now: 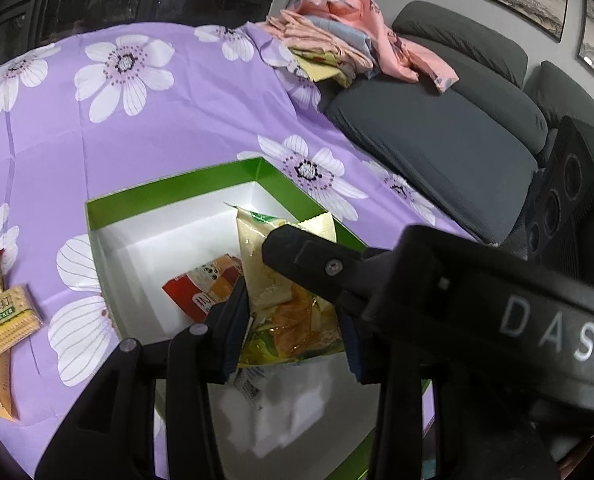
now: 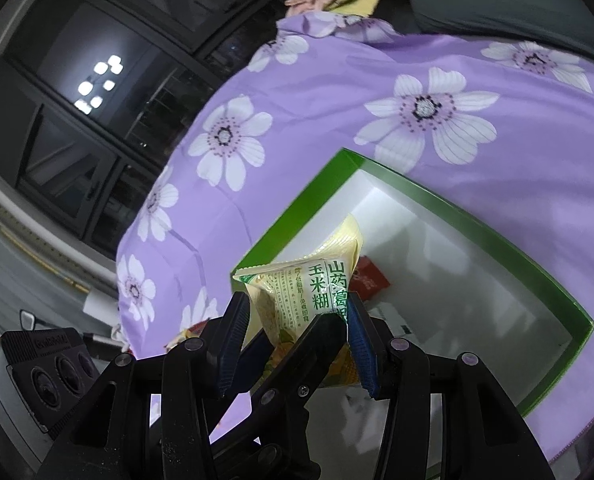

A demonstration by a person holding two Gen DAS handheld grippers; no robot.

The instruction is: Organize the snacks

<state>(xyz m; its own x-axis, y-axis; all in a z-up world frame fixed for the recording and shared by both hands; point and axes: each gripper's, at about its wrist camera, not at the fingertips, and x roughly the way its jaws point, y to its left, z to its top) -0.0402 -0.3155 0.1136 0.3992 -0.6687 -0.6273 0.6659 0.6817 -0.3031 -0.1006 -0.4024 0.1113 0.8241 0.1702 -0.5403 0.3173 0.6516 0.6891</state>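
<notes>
A yellow snack packet with green print hangs over the open green box, whose inside is white. My left gripper is shut on the packet's lower part. From the right, a finger of my right gripper lies against the packet higher up. In the right wrist view my right gripper is shut on the same packet, and a left finger crosses in front. A red packet lies on the box floor, also visible in the right wrist view.
Cracker packets lie on the purple floral cloth left of the box. A grey sofa with a pile of clothes borders the cloth on the right. A black device with round lenses stands beside the sofa.
</notes>
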